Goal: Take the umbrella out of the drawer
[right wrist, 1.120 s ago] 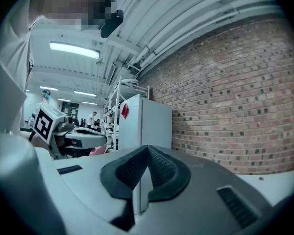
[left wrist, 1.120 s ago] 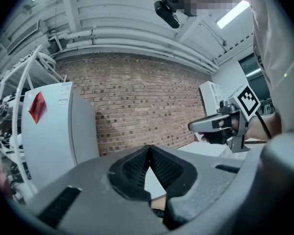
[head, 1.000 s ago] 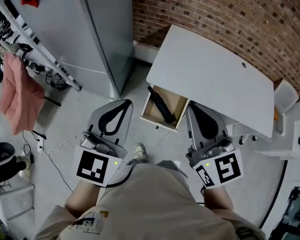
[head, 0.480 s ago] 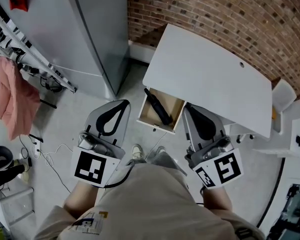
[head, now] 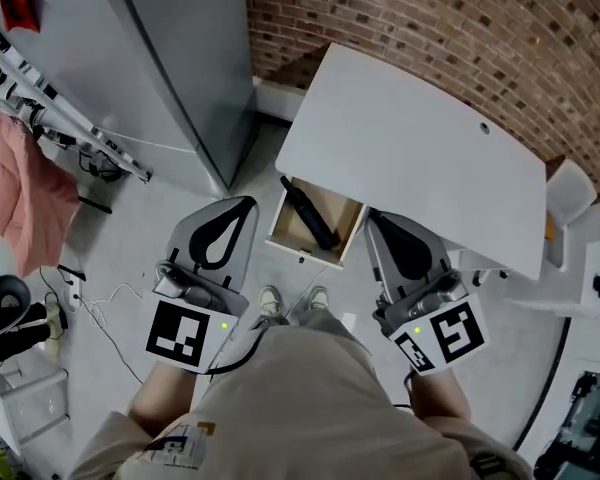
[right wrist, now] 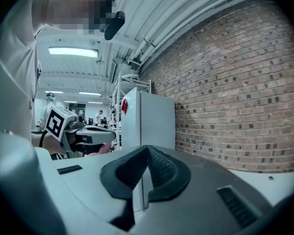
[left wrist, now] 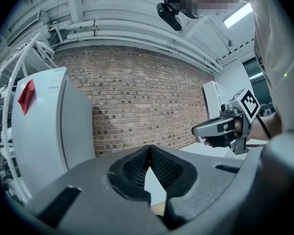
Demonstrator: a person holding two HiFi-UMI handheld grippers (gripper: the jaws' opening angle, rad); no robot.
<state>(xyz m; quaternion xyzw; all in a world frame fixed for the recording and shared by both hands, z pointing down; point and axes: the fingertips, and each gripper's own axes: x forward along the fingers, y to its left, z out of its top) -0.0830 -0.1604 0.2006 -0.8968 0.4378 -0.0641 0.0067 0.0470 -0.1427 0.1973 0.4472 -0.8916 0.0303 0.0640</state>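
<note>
Both clenched empty, the left gripper (head: 246, 204) and right gripper (head: 372, 217) sit left and right of the open drawer (head: 298, 252); one should open wide and straddle the umbrella's (head: 307, 213) middle.

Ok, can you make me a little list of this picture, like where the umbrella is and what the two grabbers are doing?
umbrella: black, folded, lying in the drawer
drawer: open, pulled out from under the table
table: white, nothing on top, next to the brick wall
left gripper: shut, empty, left of the drawer, not touching it
right gripper: shut, empty, right of the drawer
person: standing in front of the drawer, a gripper in each hand
job: umbrella not yet taken out
</note>
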